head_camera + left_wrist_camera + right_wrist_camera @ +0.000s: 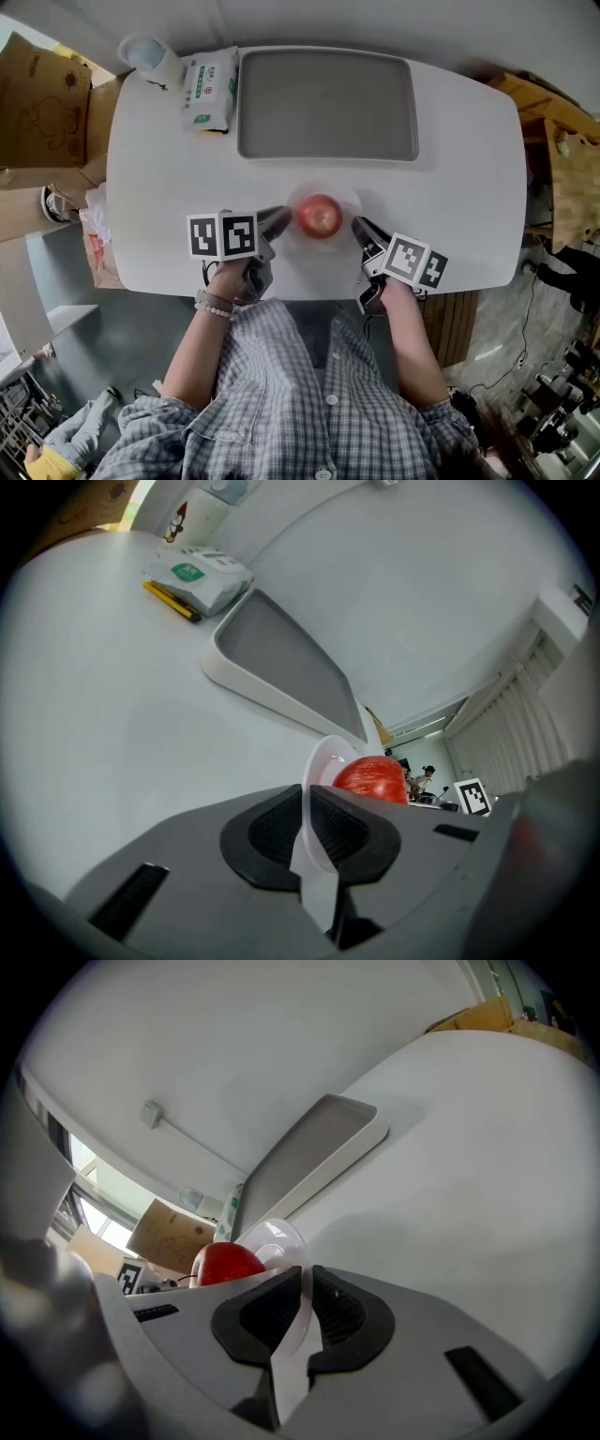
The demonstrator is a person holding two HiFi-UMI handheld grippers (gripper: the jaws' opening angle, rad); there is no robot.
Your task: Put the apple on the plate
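Checked shirt [309,394] fills the bottom of the head view, and above it my left hand [234,279] and right hand [398,292] reach to the near edge of the white table [159,178]. My left tongs [277,223] and right tongs [360,228] point inward at each other just above that edge. Between them lies the white plate [345,194], pale against the tabletop, with the red apple [320,216] sitting on it at the middle of the frame.

In the left gripper view my jaws are pinching the plate's thin rim, which stands edge-on between the dark pads [272,832]. The apple shows just past the right-hand jaw, its lower half hidden by the grey body of the tongs. The right gripper view mirrors this: the jaws are pressed on the opposite rim, and the apple peeps over the left-hand jaw, left of centre.

Higher in the head view, a white tray with a grey floor [323,103] lies apart from the plate, with bare table between them. Just beside the tray's left side rests a green-and-white wipes pack [209,91], with a yellow pencil [171,602] against its near side. A pale cup [148,53] stands at the table's upper left corner. Off the table, a cardboard box [37,103] sits at the left edge of the frame and wooden furniture [572,178] at the right edge.
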